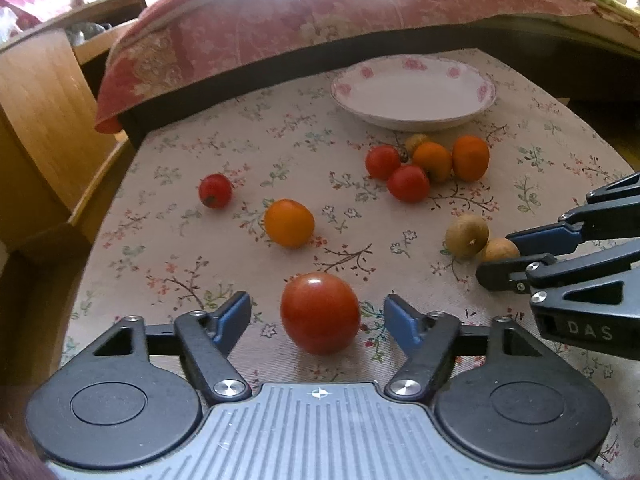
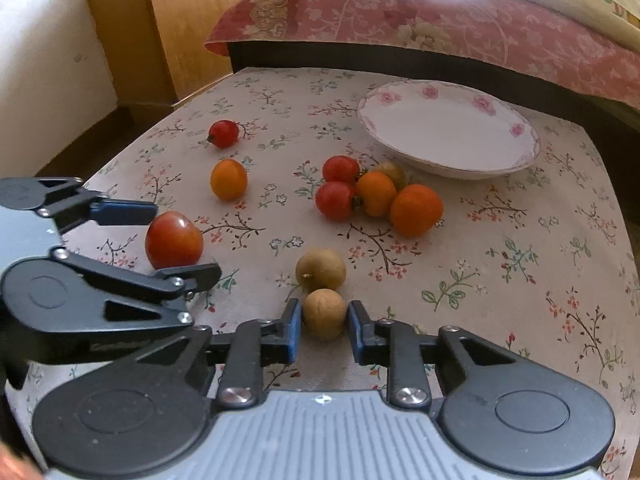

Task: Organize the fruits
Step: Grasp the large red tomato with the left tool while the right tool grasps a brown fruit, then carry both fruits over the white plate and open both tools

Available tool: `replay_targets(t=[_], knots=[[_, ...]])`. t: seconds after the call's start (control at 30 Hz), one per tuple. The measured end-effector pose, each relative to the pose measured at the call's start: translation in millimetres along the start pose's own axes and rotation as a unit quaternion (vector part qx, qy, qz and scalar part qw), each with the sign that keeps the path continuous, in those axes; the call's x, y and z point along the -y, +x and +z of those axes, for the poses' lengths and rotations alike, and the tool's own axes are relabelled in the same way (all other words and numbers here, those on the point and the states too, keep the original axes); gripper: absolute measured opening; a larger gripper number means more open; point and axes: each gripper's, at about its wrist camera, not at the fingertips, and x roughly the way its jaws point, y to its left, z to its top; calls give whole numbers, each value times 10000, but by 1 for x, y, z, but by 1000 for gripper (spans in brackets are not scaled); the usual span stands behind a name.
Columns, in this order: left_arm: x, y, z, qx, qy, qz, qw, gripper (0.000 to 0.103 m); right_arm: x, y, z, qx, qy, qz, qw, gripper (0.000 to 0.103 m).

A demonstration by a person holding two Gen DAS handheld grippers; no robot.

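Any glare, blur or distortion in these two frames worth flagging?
Left wrist view: window light blows out the top of the bedspread; the big tomato between the left gripper is slightly soft. Right wrist view: a light streak crosses the bedspread top; the brown fruit between the right gripper is blurred. Both views bend the table edges.

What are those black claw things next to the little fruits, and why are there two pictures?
They are two grabbing tools that a person holds, one in each hand. Each carries a camera looking along its two fingers, so you get one picture per tool. The left hand-held gripper is open around a big red tomato without touching it. The right hand-held gripper is open around a small round tan fruit, not squeezing it yet. More red, orange and tan fruits lie on the flowery tablecloth. The white plate with pink roses behind them is empty. Nothing is held yet.
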Motion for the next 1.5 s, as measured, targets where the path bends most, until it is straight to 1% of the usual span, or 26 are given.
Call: replay_targets(t=[0.03, 0.2, 0.3, 0.37, 0.43, 0.6, 0.63, 0.7, 0.77, 0.9, 1.03, 1.17, 1.27, 1.4, 1.5], knots=[[1, 2, -1, -13, 22, -19, 10000, 73, -1, 0, -1, 12, -43, -11, 10000, 27], [3, 4, -1, 101, 96, 13, 9999, 73, -1, 0, -3, 67, -129, -19, 9999, 27], [3, 4, -2, 132, 57, 34, 9999, 75, -1, -1, -4, 85, -154, -10, 9998, 27], [2, 4, -4, 110, -5, 76, 9999, 80, -1, -1, -4, 69, -197, -15, 9998, 27], [1, 3, -5, 101, -63, 114, 9999, 83, -1, -1, -3, 58, -189, -5, 9998, 27], [-5, 4, -3, -4, -268, 19, 9996, 82, 0, -2, -4, 17, -158, -14, 9999, 27], [-5, 4, -3, -18, -291, 4, 9996, 81, 1, -2, -4, 14, -142, -11, 9999, 27], [-5, 3, -2, -13, -286, -89, 9996, 74, 1, -2, -4, 5, -119, -13, 9999, 27], [-5, 2, -2, -5, -241, -296, 9993, 61, 1, -3, -5, -6, -89, -22, 10000, 27], [-4, 1, -1, -60, -266, -456, 9986, 50, 5, -6, -7, -11, -28, -73, 10000, 27], [-3, 0, -1, -95, -241, -448, 9987, 49, 9, -15, -7, 50, 23, -110, 9999, 27], [-4, -4, -3, -168, -352, -586, 9975, 49, 11, -24, -7, 107, 83, -137, 9998, 27], [-1, -7, -3, -196, -322, -637, 9973, 49, 12, -31, -4, 151, 104, -175, 9997, 27], [0, -15, 4, -104, -350, -695, 9969, 49, 15, -41, 4, 269, 175, -206, 9993, 27], [-3, -21, 15, -44, -441, -753, 9962, 49, 19, -46, 14, 346, 250, -235, 9988, 27]])
